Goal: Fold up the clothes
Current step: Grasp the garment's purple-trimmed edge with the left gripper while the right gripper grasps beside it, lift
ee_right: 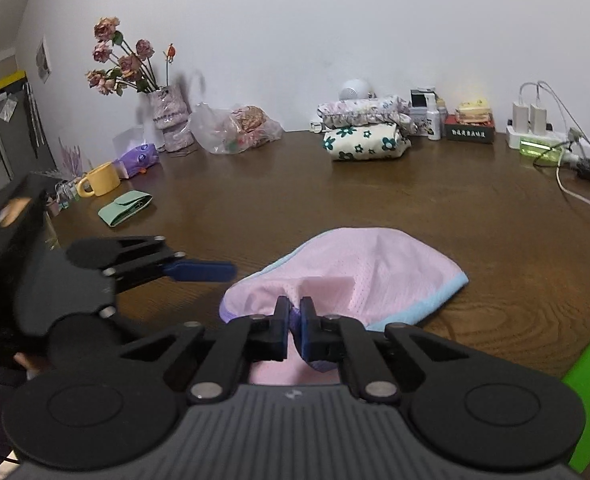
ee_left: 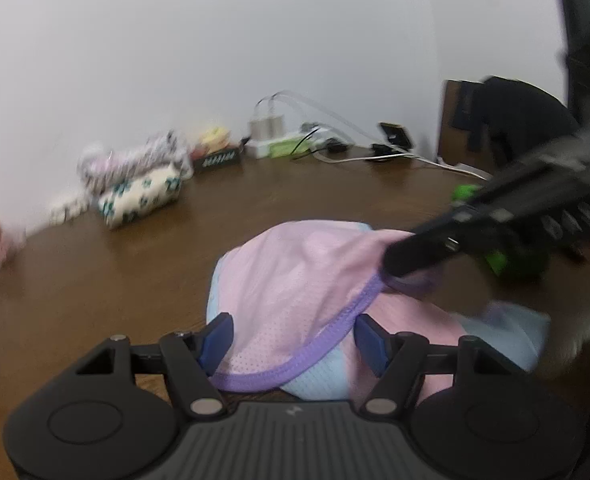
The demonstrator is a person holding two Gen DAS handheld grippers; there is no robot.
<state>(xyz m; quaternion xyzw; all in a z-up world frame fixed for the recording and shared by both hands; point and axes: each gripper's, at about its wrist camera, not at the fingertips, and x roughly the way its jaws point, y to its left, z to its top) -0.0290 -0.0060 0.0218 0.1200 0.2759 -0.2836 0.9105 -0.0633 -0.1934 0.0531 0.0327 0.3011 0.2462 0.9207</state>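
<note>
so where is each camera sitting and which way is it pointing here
Left wrist: on the left gripper, looking down along its open fingers over the pink garment toward the back wall; the right gripper crosses in from the right.
Right wrist: on the right gripper, shut on the garment's purple hem, facing the wall; the left gripper shows at left.
Shared: garment, wooden table, floral bundle.
</note>
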